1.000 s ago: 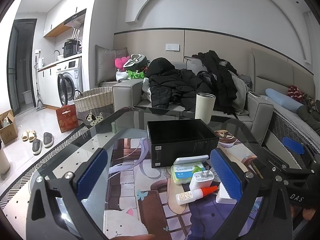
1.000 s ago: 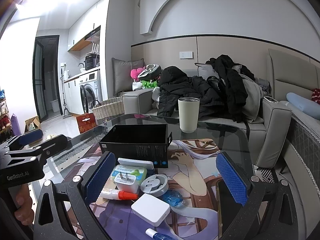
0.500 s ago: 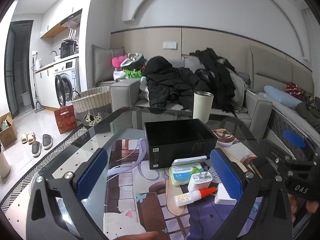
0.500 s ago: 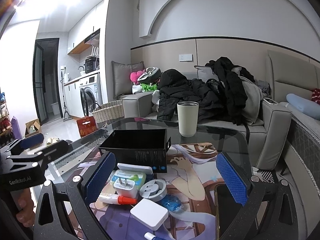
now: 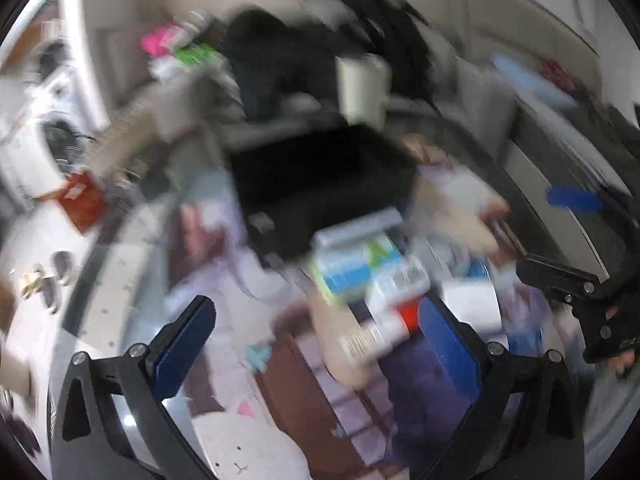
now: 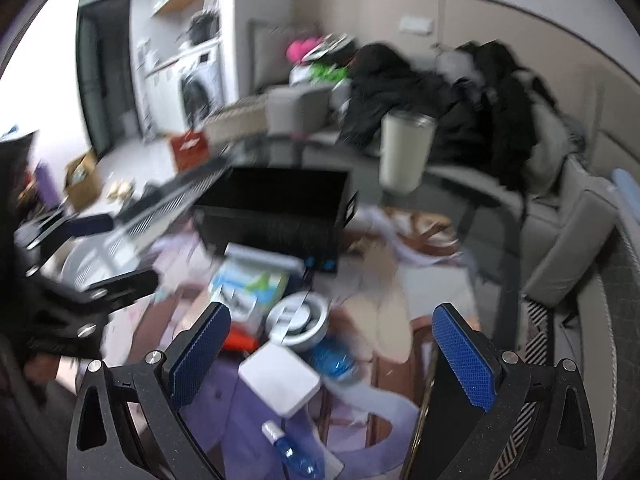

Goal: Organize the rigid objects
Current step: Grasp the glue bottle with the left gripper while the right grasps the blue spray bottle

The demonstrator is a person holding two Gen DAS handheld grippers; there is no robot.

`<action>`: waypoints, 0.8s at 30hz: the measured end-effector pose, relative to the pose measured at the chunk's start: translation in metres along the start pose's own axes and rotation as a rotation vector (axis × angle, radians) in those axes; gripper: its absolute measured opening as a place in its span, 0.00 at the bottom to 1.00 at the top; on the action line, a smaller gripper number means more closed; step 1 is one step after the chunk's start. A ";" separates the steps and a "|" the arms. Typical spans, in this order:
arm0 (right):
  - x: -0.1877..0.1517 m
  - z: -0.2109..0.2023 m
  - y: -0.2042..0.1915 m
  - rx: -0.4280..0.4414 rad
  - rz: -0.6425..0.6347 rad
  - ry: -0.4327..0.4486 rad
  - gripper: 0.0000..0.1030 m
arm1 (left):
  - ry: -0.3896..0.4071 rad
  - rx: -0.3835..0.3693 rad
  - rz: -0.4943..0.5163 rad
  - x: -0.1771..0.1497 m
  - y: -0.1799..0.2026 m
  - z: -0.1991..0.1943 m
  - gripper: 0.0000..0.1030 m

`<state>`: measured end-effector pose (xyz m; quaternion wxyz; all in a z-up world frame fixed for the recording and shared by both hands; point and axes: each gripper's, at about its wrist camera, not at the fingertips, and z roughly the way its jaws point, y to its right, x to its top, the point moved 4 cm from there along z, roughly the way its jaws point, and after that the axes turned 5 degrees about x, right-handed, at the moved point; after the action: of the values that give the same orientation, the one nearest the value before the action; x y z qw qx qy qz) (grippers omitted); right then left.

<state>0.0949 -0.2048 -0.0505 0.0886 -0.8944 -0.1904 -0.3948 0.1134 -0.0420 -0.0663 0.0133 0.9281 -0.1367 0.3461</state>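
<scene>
Lying between the spread right claw point(image 6: 330, 356) fingers — white square adapter point(image 6: 280, 384).

Seen from the right wrist, the right claw point(image 6: 332, 356) hangs over the cluttered counter point(image 6: 460, 200) with its blue pads point(image 6: 464, 360) wide apart and nothing between them. Below the gap lies a white square box point(image 6: 280, 378), with a round silver-white spool point(image 6: 298, 318) and a blue crumpled wrapper point(image 6: 334, 360) just behind it. A small blue bottle point(image 6: 290, 452) lies nearer the camera. Farther back, a green-and-white packet point(image 6: 250, 286) sits in front of an open black box point(image 6: 276, 210). A cream tumbler point(image 6: 404, 152) stands upright beyond that. The left claw point(image 6: 92, 256) shows at the left edge, blurred.
</scene>
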 end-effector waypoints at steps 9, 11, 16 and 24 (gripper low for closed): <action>-0.050 0.015 -0.004 0.112 -0.090 -0.211 0.84 | -0.085 -0.054 0.240 -0.020 0.031 0.020 0.88; -0.060 0.020 -0.006 0.150 -0.085 -0.263 0.74 | -0.112 -0.071 0.266 -0.022 0.038 0.026 0.87; -0.072 0.030 -0.011 0.173 -0.103 -0.320 0.69 | -0.136 -0.076 0.299 -0.023 0.050 0.036 0.71; -0.085 0.041 -0.016 0.211 -0.108 -0.381 0.41 | -0.181 -0.110 0.297 -0.027 0.055 0.040 0.31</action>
<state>0.0632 -0.2009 -0.1410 0.1228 -0.9271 -0.2916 -0.2008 0.1050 -0.0933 -0.1179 0.0006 0.9229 -0.2917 0.2514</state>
